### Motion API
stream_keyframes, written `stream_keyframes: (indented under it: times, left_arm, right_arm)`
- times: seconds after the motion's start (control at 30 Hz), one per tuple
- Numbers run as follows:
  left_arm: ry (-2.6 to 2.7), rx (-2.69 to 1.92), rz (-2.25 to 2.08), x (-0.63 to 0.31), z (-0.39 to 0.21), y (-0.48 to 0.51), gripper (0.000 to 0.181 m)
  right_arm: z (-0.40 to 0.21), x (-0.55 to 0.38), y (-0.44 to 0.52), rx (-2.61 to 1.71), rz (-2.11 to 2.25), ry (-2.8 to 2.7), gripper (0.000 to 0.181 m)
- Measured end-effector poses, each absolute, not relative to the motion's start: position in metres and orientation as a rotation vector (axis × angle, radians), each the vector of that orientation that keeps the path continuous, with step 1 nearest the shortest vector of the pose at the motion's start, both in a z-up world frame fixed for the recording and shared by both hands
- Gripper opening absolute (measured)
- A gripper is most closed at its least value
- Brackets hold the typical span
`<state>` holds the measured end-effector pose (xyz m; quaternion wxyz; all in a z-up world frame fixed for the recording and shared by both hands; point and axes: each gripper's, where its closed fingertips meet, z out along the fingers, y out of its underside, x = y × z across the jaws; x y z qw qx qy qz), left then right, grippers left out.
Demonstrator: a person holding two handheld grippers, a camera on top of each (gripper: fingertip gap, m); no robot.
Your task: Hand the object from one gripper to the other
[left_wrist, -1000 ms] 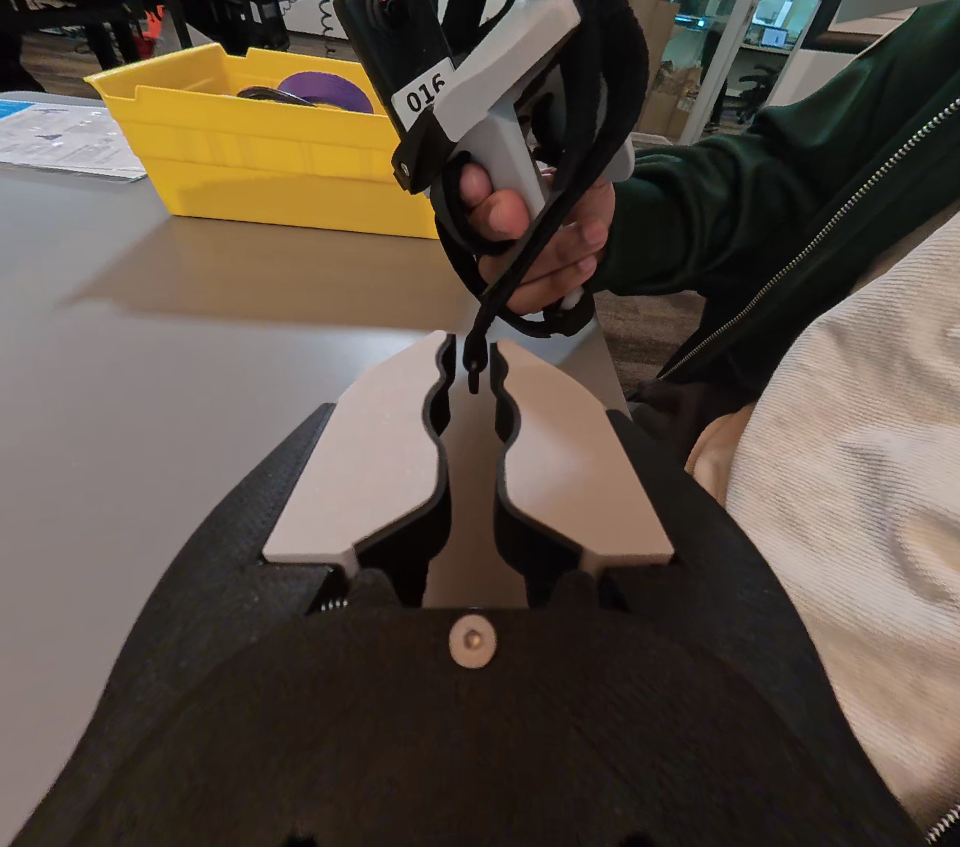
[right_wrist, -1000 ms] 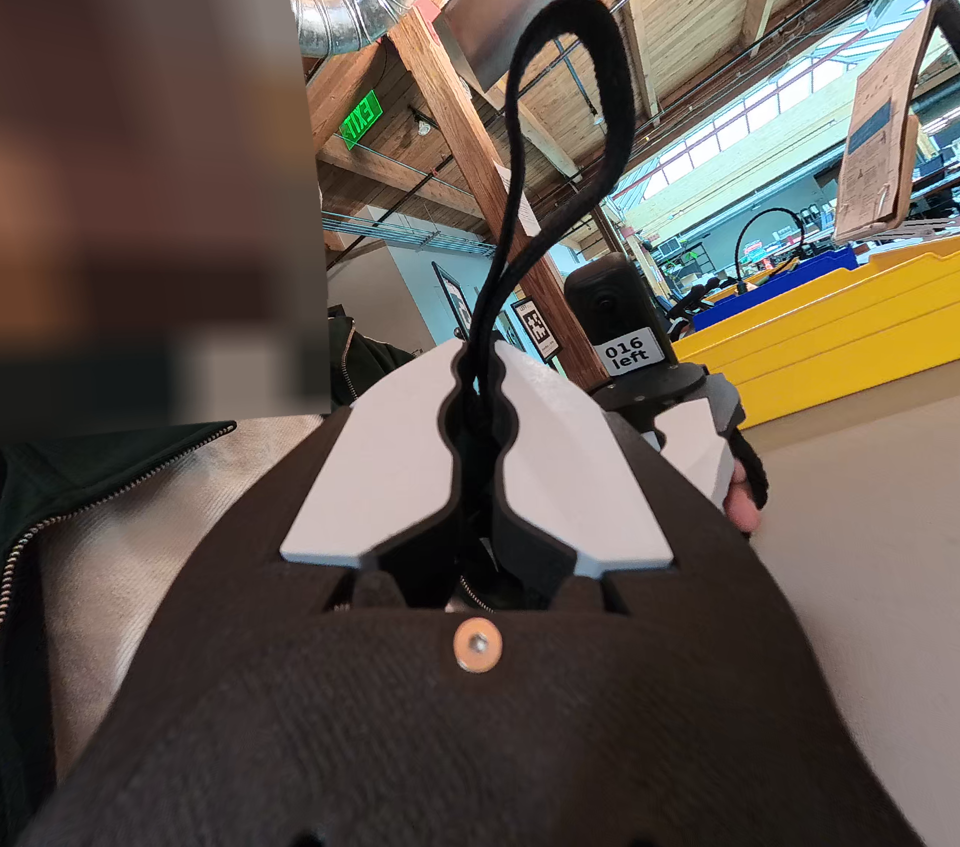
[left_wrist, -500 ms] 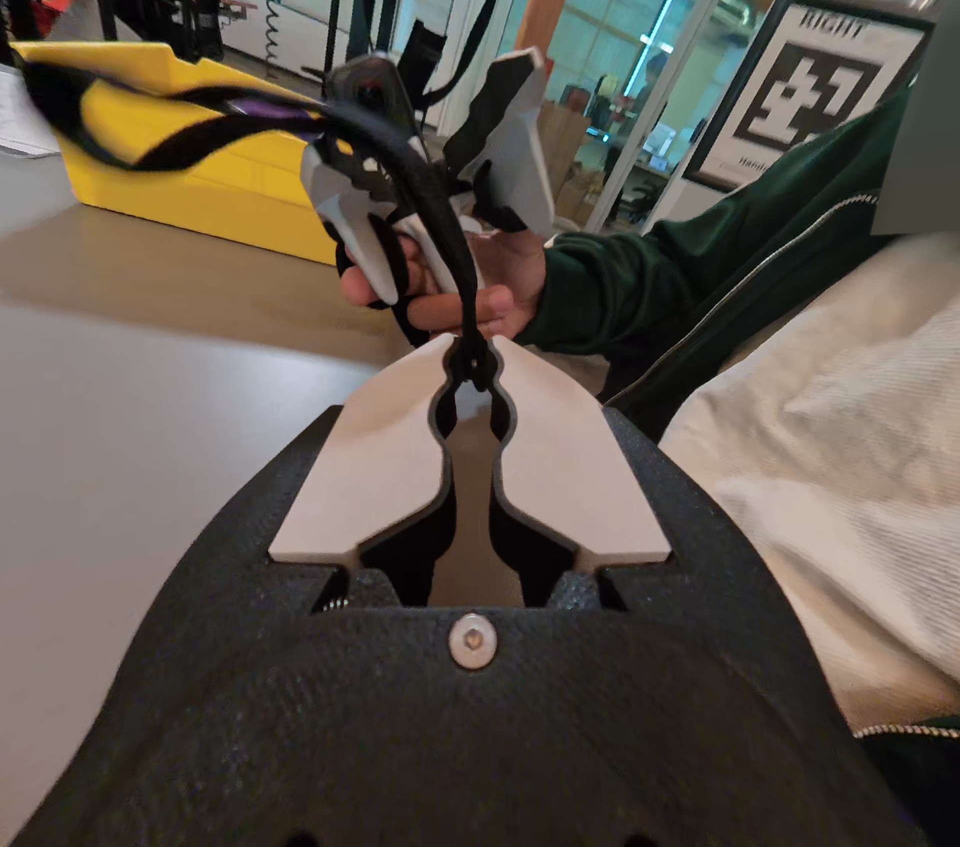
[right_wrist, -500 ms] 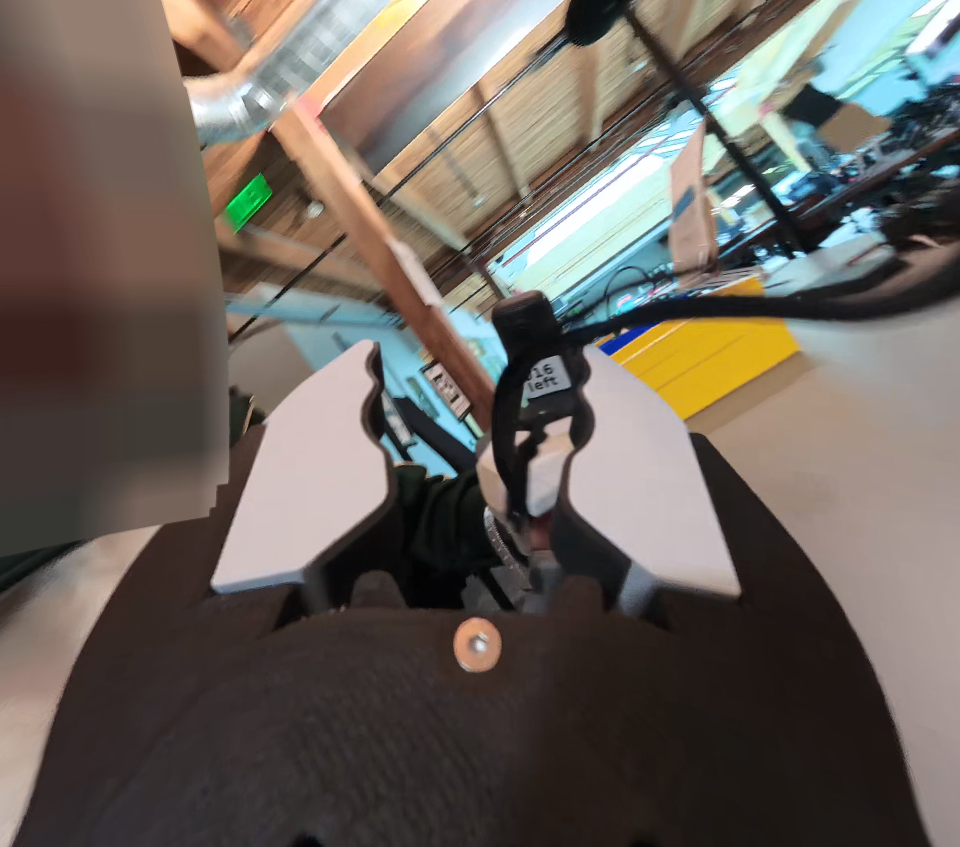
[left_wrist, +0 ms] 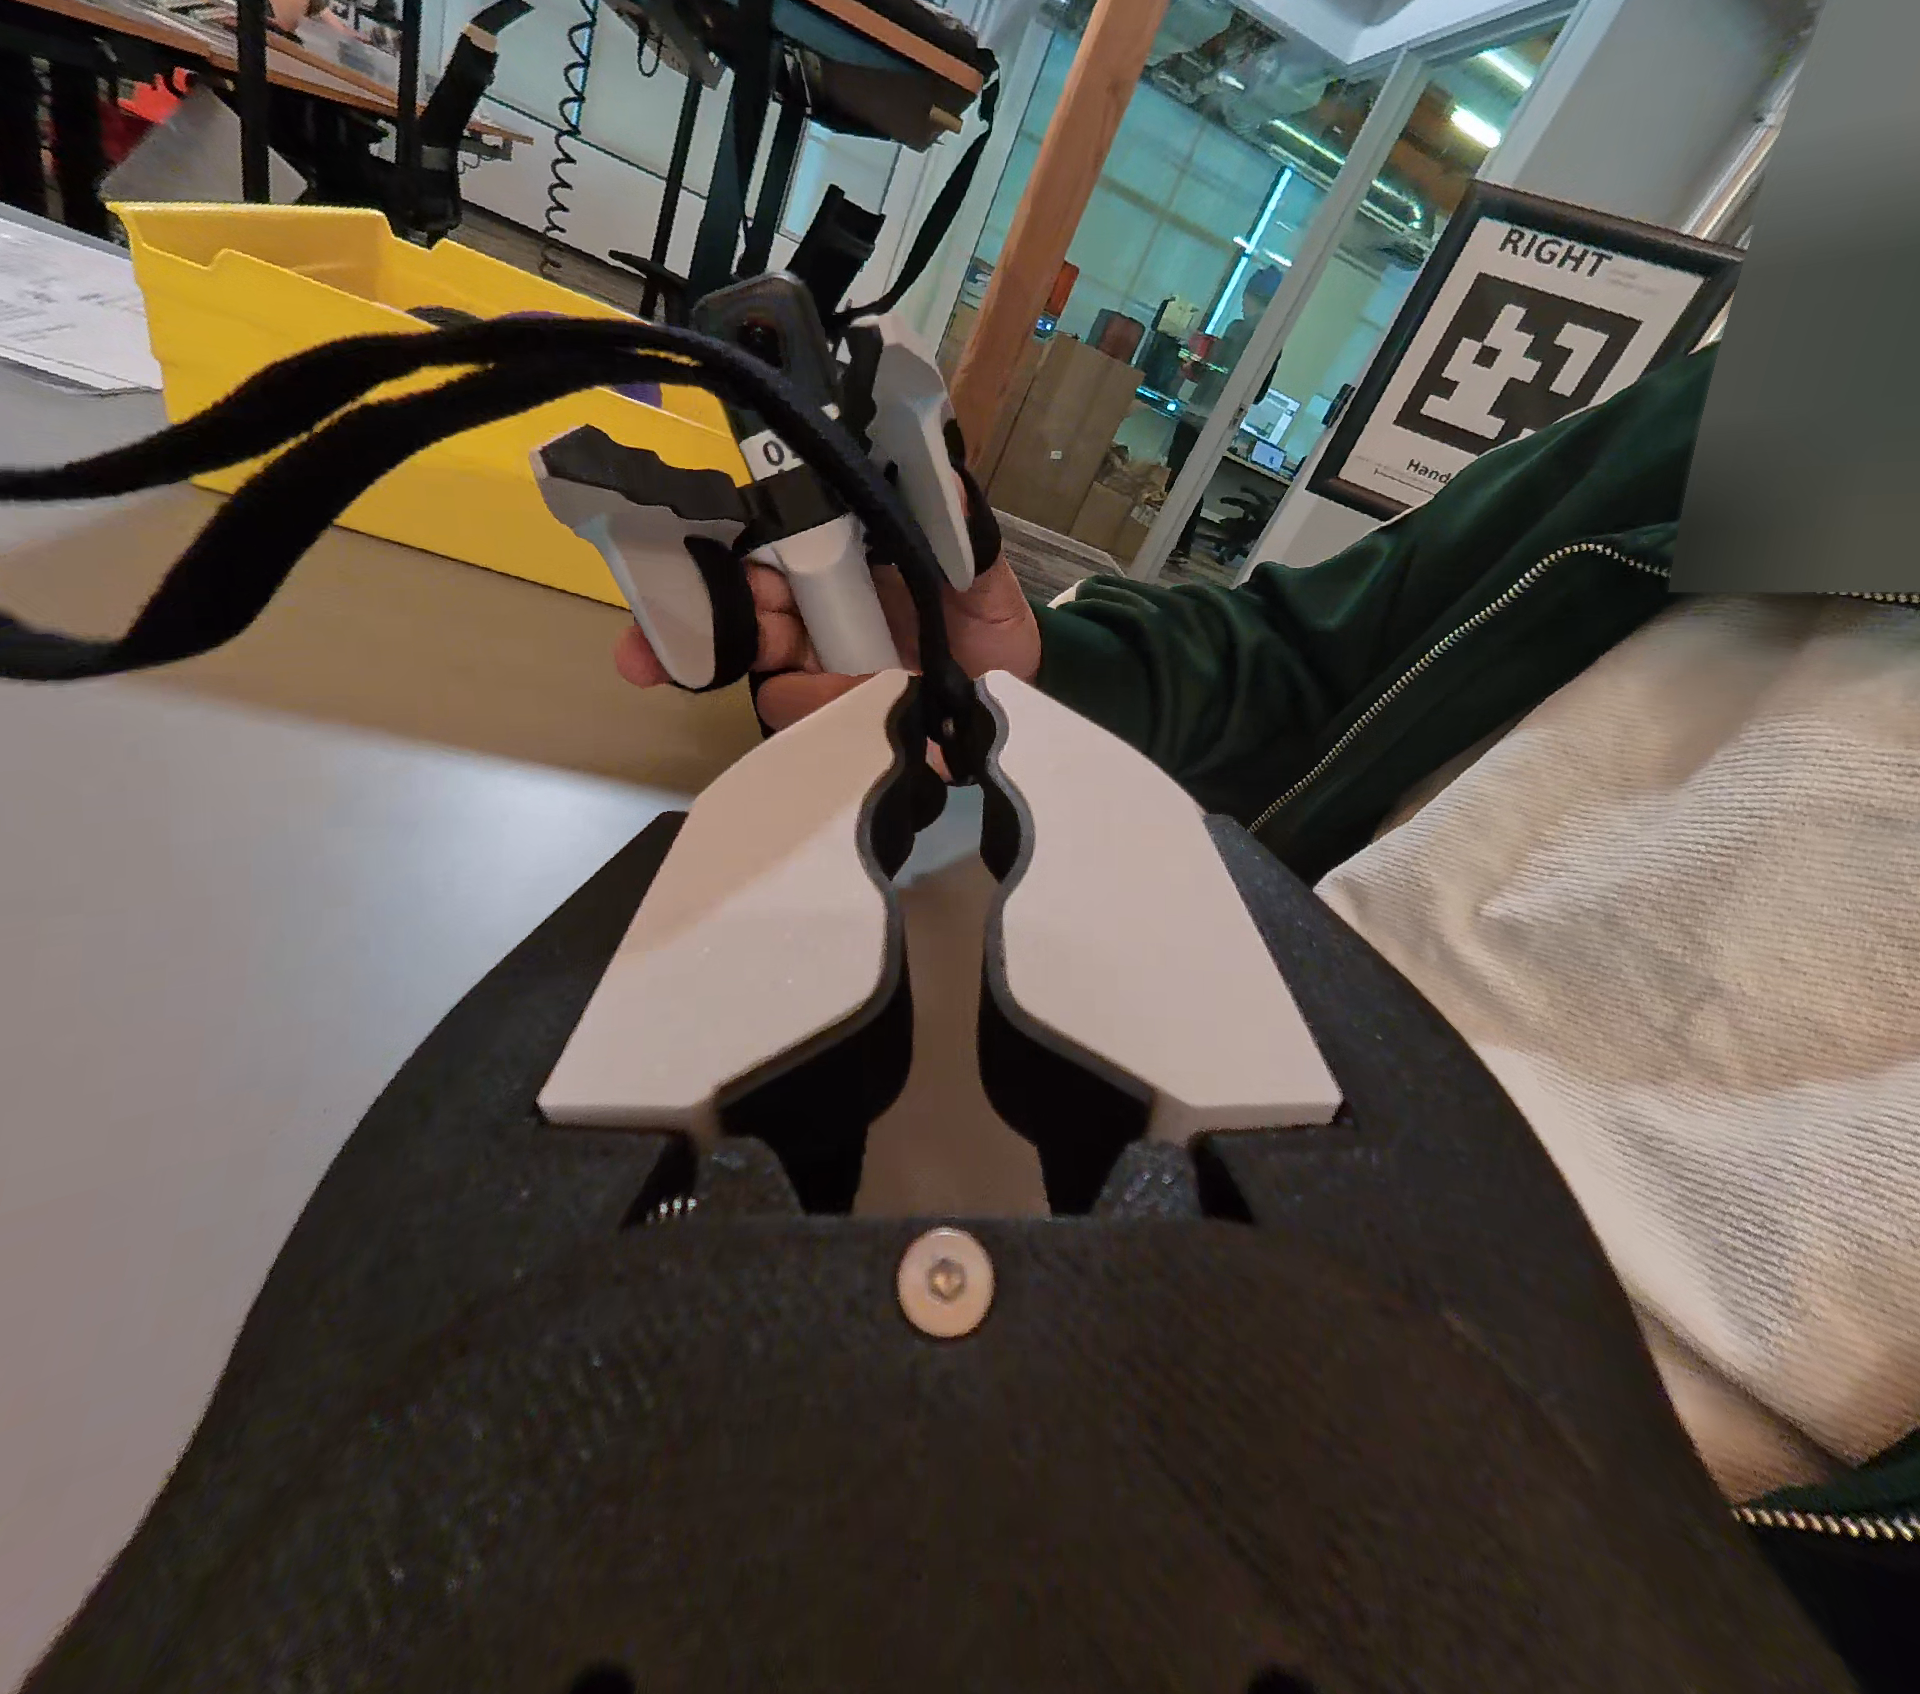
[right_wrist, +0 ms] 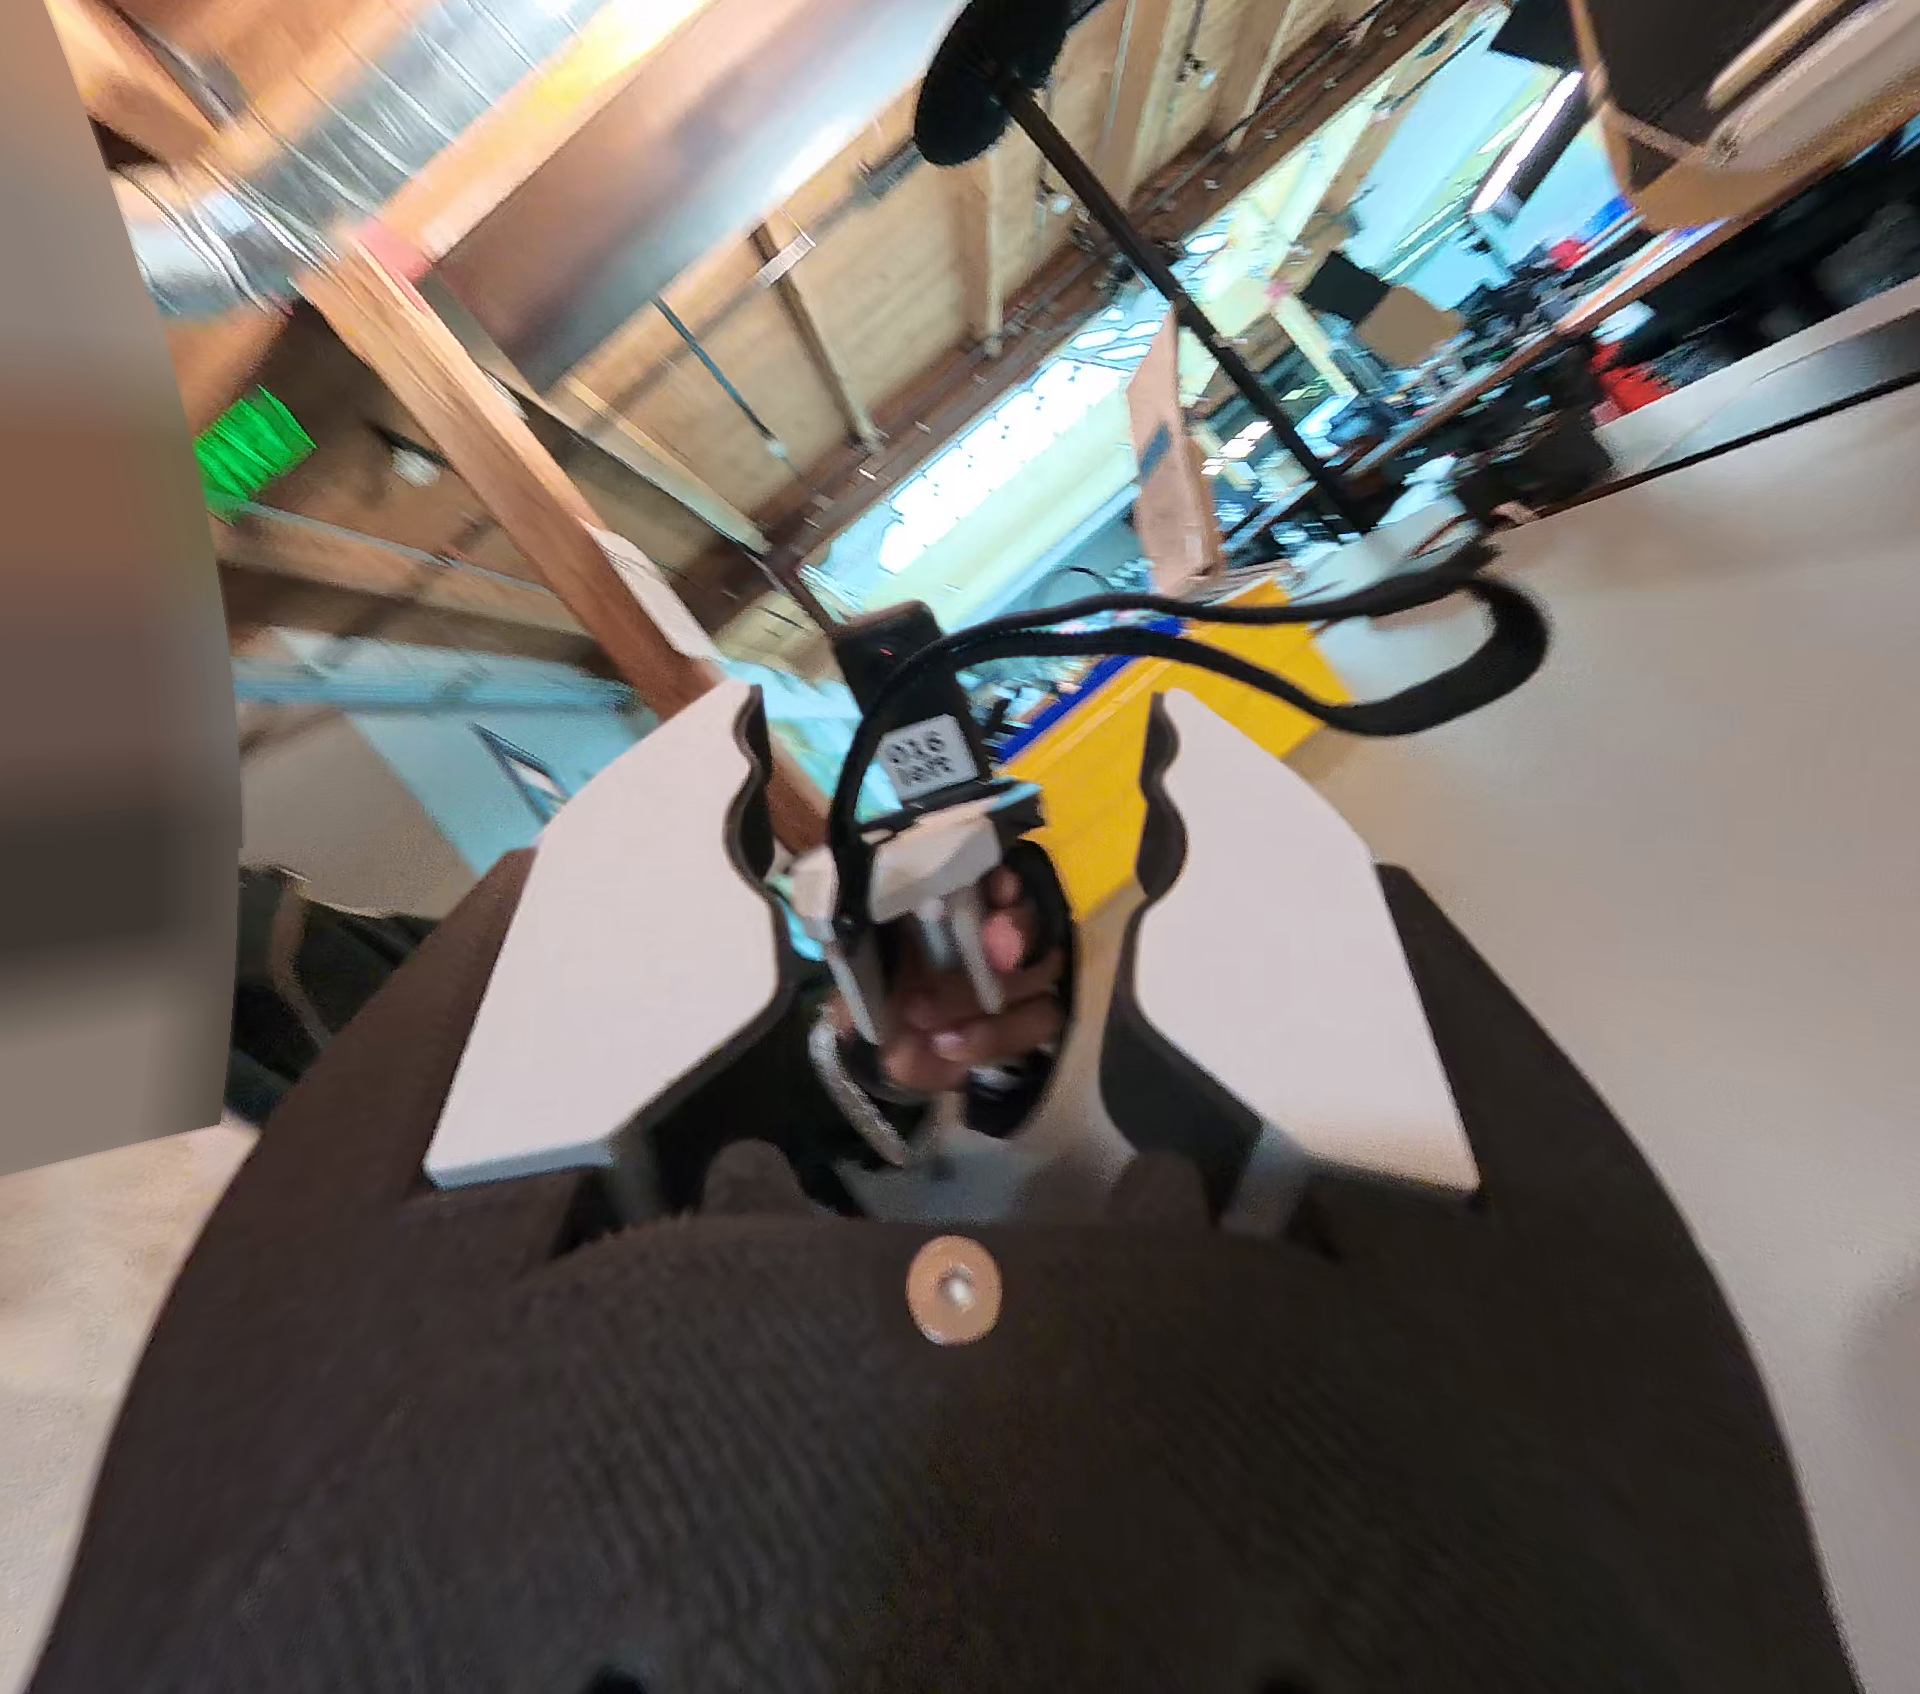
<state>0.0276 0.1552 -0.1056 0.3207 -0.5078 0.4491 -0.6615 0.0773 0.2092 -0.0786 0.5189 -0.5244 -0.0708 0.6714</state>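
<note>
Above the tabletop [left_wrist: 260,865], near its front edge, I have the left gripper [left_wrist: 943,725] pinching one end of a black strap [left_wrist: 343,439] between its tips. From there the strap rises, crosses in front of the right gripper [left_wrist: 769,491], and runs off as a loop toward the left edge of the view, clear of the table surface.

Right gripper: fingers spread wide, nothing between them; in its own view [right_wrist: 956,740] the gap is plain, and through it I see the left gripper [right_wrist: 914,875] with the strap [right_wrist: 1351,688] trailing away to the right. This view is blurred. A hand [left_wrist: 831,657] in a dark green sleeve [left_wrist: 1299,668] holds the right gripper's handle just beyond my left tips.

Yellow bin [left_wrist: 343,356]: on the tabletop toward the far left, behind the strap loop. Contents mostly hidden; a purple patch shows at its rim.

Paper sheet [left_wrist: 52,314]: flat at the far left edge, just beside the bin.

White cloth [left_wrist: 1662,969]: on the person's front, along the right side of the view.
</note>
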Motion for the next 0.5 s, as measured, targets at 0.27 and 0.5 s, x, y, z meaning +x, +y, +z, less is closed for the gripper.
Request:
stream_keyframes:
  times: [0.27,0.5]
  left_arm:
    - [1.248,-1.318,-1.716,0.029,-0.108,0.148,0.007]
    - [1.33,-1.195,-1.807,0.025,-0.094,0.127,0.007]
  right_arm:
    - [-0.084,0.069,0.211,-1.315,1.346,-0.29,0.099]
    - [-0.095,0.045,0.203,-1.371,1.335,-0.419,0.119]
